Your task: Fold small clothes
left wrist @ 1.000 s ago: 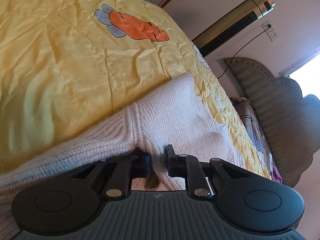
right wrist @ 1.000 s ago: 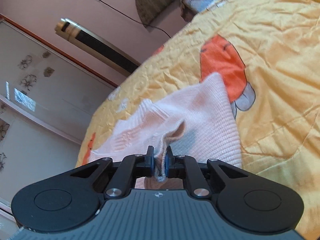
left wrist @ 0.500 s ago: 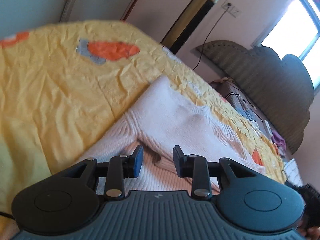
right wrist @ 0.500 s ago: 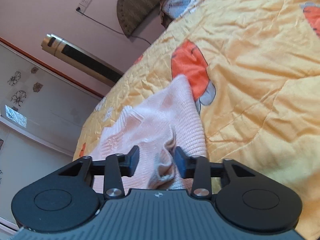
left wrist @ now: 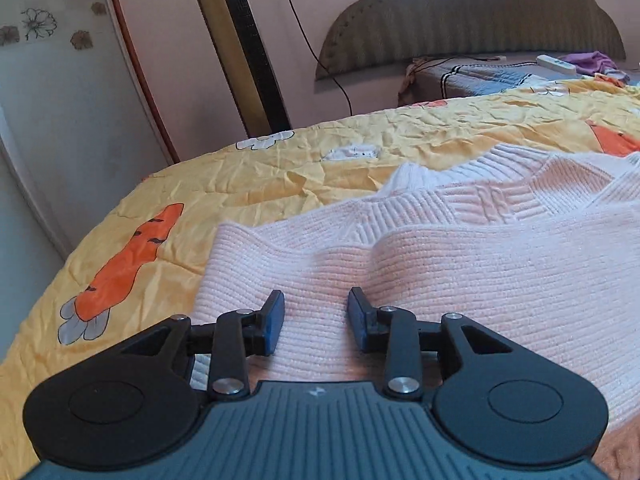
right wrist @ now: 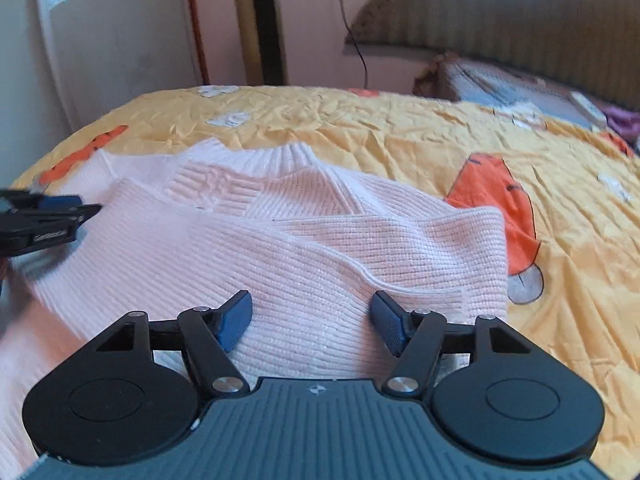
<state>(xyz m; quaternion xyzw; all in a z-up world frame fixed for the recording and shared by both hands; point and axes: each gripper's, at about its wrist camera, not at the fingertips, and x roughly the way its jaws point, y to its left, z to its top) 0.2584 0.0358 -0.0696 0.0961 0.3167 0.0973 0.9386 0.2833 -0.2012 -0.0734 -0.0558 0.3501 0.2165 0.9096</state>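
Right wrist view shows the pink knit sweater (right wrist: pixel 320 248) lying folded on the yellow quilt (right wrist: pixel 400 132); it looks soft, light and floppy, best pinched at a ribbed edge or corner. Over the sweater, the right gripper (right wrist: pixel 312 320) is opening with nothing clamped, and the left gripper (left wrist: pixel 316 320) stands parted and empty above it too.

Left tool (right wrist: pixel 40 216) blurred, edge-cropped

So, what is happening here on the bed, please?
A person is folding a small pink sweater on a yellow bedspread, with tongs in each hand. The sweater lies flat with one part folded over. The right tongs are opening above the knit, and nothing is pinched. The left tongs are open too, over the sweater's other side, holding nothing.
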